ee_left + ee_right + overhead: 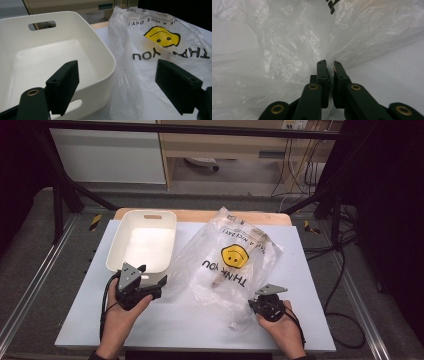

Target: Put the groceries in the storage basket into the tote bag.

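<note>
Clear plastic of a smiley-printed bag (227, 265) sits pinched in the right tool (330, 65) at the tabletop's (200, 330) near edge; the left tool (115, 82), jaws apart and holding nothing, hovers between bag and white tub (145, 240) beyond.

The plastic bag (227, 265) is showing clear, milky film printed with a yellow smiley face and black lettering; something tan is glimmering through it. The tub (142, 242) beside it is looking cream-white all over, inside and out. The table (165, 325) is wearing a pale bluish-white top with a strip of light wood along its far edge. Both grippers, the left gripper (150, 285) and the right gripper (330, 65), are appearing black, with brass-coloured rivets and grey plates.
</note>
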### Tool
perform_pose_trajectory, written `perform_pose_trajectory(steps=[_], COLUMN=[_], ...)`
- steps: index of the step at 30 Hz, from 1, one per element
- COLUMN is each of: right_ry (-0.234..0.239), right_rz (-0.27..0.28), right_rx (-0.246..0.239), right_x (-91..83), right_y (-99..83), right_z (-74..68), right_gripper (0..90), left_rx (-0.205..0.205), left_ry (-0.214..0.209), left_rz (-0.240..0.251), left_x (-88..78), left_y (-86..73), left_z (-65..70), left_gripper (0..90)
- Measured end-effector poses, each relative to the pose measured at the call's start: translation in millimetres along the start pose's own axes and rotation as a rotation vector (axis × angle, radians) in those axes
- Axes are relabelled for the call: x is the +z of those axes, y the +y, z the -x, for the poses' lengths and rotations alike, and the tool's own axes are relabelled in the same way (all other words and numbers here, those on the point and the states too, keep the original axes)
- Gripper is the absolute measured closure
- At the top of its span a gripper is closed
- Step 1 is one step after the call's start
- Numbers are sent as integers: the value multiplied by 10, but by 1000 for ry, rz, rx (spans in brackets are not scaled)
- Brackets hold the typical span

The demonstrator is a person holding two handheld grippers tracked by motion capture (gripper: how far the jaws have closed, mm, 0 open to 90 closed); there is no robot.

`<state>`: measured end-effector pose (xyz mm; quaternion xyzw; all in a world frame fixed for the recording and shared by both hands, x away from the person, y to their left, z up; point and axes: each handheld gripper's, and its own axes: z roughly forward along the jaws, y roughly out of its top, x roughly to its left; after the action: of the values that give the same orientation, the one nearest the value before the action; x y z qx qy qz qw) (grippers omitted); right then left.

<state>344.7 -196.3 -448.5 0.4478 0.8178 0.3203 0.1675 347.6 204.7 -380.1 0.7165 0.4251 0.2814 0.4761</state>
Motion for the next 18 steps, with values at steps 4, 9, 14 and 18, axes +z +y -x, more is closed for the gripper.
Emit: perform_pose_trajectory(steps=[4,9,14,18], right_ry=[30,37,48,51], right_rz=[-8,-11,-18,-15], right_rx=[9,14,-2,0], right_x=[-12,-46,-48,-68], right_y=[6,-5,-3,-9], right_z=[26,61,52,76], right_gripper=[900,900,900,900], left_rx=[-1,0,0,0], left_ry=[1,2,2,1], left_rz=[0,4,4,5], left_x=[0,-7,-8,-9], left_y=[-5,1,2,4], left_z=[-4,-6,-5,5], left_gripper=[192,193,192,192])
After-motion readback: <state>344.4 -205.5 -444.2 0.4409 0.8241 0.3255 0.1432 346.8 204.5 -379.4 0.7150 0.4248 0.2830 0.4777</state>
